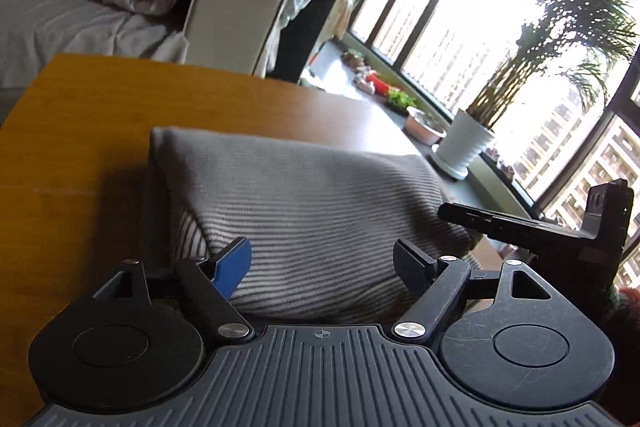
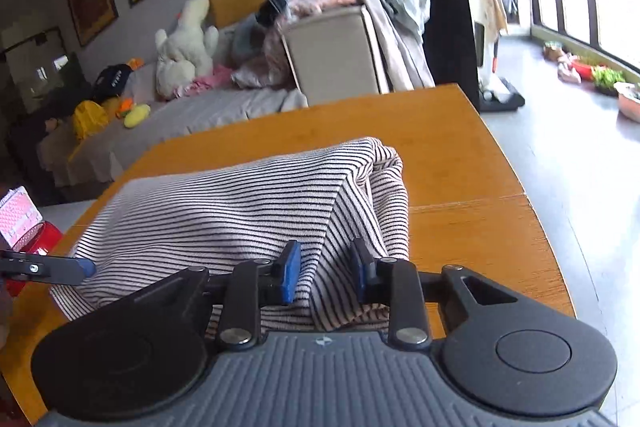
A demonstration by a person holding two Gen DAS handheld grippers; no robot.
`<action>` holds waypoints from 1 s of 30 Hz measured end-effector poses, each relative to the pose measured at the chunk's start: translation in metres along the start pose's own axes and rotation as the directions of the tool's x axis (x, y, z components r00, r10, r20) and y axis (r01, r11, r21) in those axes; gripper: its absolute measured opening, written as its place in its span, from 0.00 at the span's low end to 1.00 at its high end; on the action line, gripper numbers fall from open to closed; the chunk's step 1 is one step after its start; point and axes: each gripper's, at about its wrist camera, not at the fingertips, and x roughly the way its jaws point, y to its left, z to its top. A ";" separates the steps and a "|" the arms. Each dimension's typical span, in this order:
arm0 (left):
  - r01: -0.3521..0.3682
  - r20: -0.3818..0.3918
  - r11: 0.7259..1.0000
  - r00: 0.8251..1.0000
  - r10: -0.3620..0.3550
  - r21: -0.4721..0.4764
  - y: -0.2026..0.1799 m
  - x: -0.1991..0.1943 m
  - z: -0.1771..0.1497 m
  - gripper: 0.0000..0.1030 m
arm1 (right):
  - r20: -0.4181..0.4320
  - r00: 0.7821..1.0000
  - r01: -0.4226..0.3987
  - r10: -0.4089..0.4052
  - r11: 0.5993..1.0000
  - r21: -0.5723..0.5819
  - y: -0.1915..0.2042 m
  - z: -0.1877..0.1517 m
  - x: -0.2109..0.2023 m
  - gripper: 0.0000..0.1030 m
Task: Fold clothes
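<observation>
The left gripper (image 1: 322, 263) stands wide apart, its 2 fingers spread over the near part of the striped garment (image 1: 312, 223) and clamped on nothing; whether the finger tips touch the cloth cannot be told. Its blue pad (image 1: 232, 267) shows on the left finger. The gripper points across the tabletop (image 1: 80, 147) toward the far edge, level and low over the cloth.

The right gripper (image 2: 326, 269) is partly closed, its 2 blue pads (image 2: 291, 273) a narrow gap apart, with a raised ridge of the striped garment (image 2: 240, 211) running up between them. The pads appear to rest against the fold rather than pinch it tight. This gripper also points toward the far edge, tilted a little down at the cloth.

In the right wrist view the left gripper's finger (image 2: 60, 269) reaches in from the left edge, its tip touching the garment's left side. In the left wrist view the right gripper's finger (image 1: 492, 225) comes in from the right, at the garment's right side.

The garment lies folded into a thick bundle in the middle of the tabletop, its long axis running left to right, its stripes following the same line. Its right end is bunched and rounded near the right edge.
</observation>
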 end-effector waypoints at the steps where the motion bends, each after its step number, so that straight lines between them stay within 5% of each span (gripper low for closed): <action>1: 0.007 0.000 1.000 1.000 -0.007 -0.005 0.004 0.004 -0.003 0.82 | 0.002 1.000 -0.001 0.001 1.000 0.003 0.001 -0.002 -0.004 0.26; 4: 0.024 0.020 1.000 1.000 -0.024 -0.002 0.007 0.011 0.000 0.93 | 0.004 1.000 -0.007 0.007 1.000 0.006 0.005 -0.010 -0.013 0.26; 9: -0.055 0.045 0.997 0.998 0.052 0.059 0.008 0.034 0.021 0.94 | -0.007 0.999 -0.042 0.042 0.999 -0.009 0.018 -0.022 -0.020 0.30; 16: -0.143 0.075 0.989 0.987 0.140 0.042 0.013 0.054 0.050 0.94 | -0.051 0.993 -0.118 0.111 0.980 -0.160 0.065 -0.028 -0.036 0.51; 23: -0.048 0.074 0.999 0.996 0.047 0.003 0.000 0.016 0.035 0.94 | 0.071 0.996 -0.044 0.055 0.987 -0.154 0.047 0.022 -0.049 0.56; 26: 0.035 0.051 0.999 0.998 -0.034 -0.006 -0.013 0.010 0.026 0.88 | 0.046 0.999 0.034 -0.025 0.982 -0.186 0.036 0.034 -0.020 0.46; 30: 0.130 -0.025 0.991 0.991 -0.129 0.025 -0.035 0.020 0.013 0.74 | -0.010 0.998 0.064 -0.068 0.977 -0.206 0.033 0.028 0.002 0.46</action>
